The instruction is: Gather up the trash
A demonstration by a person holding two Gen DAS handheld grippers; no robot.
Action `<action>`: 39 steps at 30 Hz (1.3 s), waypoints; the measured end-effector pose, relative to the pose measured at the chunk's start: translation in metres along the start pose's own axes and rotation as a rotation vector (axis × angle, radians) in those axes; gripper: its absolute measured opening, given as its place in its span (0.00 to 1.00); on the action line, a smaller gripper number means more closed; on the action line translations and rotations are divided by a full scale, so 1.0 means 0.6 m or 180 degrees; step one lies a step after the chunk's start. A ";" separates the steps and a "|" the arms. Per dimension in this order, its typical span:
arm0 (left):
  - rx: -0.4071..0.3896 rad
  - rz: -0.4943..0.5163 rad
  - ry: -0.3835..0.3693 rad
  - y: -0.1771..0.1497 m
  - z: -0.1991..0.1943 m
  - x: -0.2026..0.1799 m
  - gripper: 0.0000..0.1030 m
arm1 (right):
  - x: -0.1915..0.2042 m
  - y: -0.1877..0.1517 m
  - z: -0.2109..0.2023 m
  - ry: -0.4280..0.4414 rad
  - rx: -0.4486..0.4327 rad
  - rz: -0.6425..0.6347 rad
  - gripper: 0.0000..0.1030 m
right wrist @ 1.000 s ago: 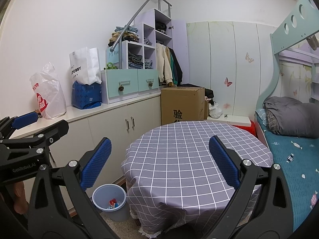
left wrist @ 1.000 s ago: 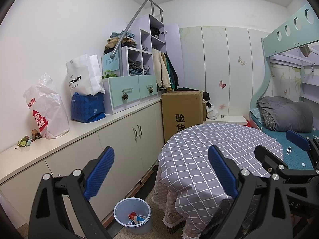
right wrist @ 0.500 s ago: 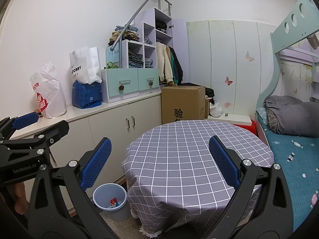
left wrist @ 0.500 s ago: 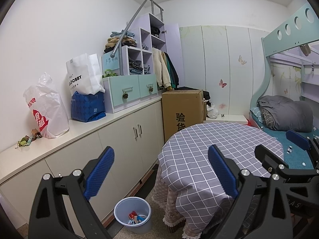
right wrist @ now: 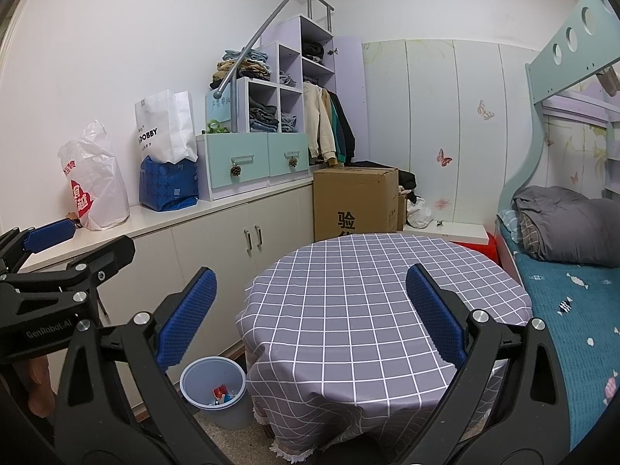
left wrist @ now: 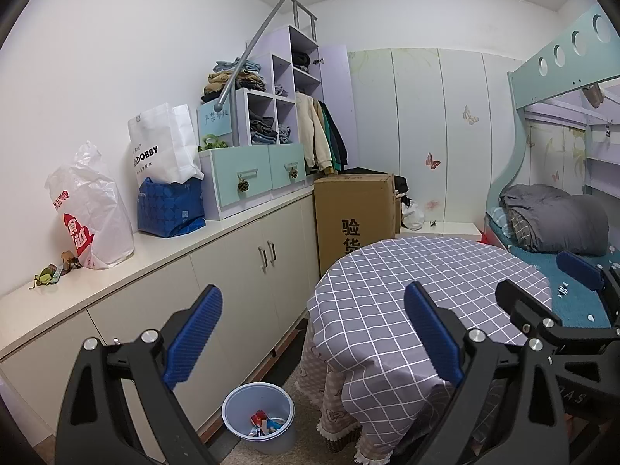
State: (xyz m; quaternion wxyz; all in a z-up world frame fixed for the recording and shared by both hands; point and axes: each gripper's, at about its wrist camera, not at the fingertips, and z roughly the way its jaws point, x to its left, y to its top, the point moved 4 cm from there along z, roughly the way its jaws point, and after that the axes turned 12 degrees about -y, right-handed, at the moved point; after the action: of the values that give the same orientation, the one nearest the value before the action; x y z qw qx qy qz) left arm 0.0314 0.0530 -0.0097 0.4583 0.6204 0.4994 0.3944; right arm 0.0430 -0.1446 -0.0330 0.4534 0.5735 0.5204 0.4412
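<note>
Both the left tongs [left wrist: 312,333] and right tongs [right wrist: 310,316] gape wide, empty, above the bench [right wrist: 348,310] edge; the bin [left wrist: 259,418] stands below-left in the floor gap.

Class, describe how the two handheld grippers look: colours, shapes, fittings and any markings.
Both the left gripper and right gripper share one design: black angular frames with silver bolt heads, and jaws faced with ribbed blue pads. In the right wrist view, the left gripper's side carries white "GenRobot.AI" lettering. No cables show.
</note>
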 end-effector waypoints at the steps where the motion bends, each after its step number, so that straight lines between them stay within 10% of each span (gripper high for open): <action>1: 0.0002 0.0004 -0.0006 -0.002 0.002 0.003 0.90 | -0.001 0.000 0.000 0.0004 0.0001 0.0003 0.93; 39: 0.0114 0.0017 -0.0059 -0.007 0.052 0.027 0.90 | -0.008 0.003 0.051 0.0106 0.0150 0.0123 0.93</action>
State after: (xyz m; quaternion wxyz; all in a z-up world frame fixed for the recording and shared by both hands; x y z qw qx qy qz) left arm 0.0631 0.0639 -0.0219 0.4508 0.6334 0.5005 0.3809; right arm 0.0731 -0.1516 -0.0374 0.4225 0.5865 0.5270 0.4470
